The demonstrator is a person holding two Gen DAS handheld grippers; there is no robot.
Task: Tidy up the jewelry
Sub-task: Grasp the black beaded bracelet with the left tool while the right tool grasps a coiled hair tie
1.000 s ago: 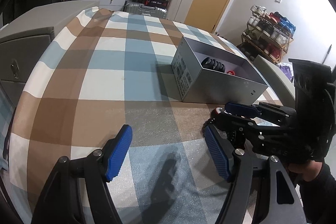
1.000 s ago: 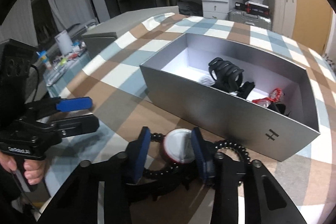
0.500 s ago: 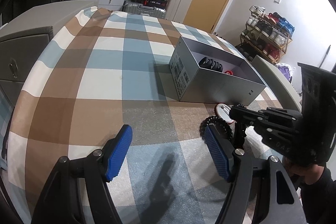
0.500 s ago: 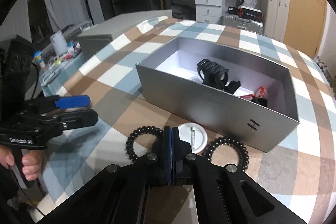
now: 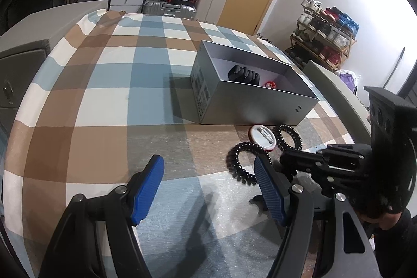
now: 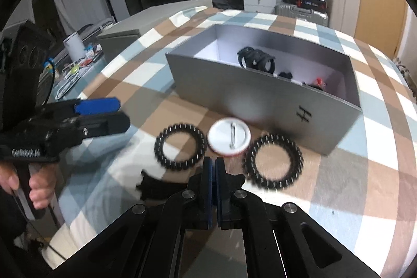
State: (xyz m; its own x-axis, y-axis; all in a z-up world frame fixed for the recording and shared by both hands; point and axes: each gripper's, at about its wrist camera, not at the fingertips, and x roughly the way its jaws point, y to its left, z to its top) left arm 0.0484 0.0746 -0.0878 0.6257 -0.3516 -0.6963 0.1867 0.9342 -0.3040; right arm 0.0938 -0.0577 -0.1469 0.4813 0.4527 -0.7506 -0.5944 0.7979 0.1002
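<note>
Before the box (image 6: 263, 106) on the worktop (image 5: 104, 100), a badge (image 6: 229, 138) is laid pin-up between two coil bands (image 6: 179, 146), awaiting sorting. The right claw (image 6: 214, 168) is pressed together, seemingly empty; the left claw (image 5: 208, 189) is spread apart, ready.

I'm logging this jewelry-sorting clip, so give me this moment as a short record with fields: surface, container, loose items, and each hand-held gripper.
surface: table under a plaid cloth
container: open silver box, holding a black coiled piece and a small red item
loose items: white pin badge, pin side up, between two black coil hair ties, one left, one right; all outside the box
left hand-held gripper: open, holding nothing
right hand-held gripper: shut, empty, just short of the badge
</note>
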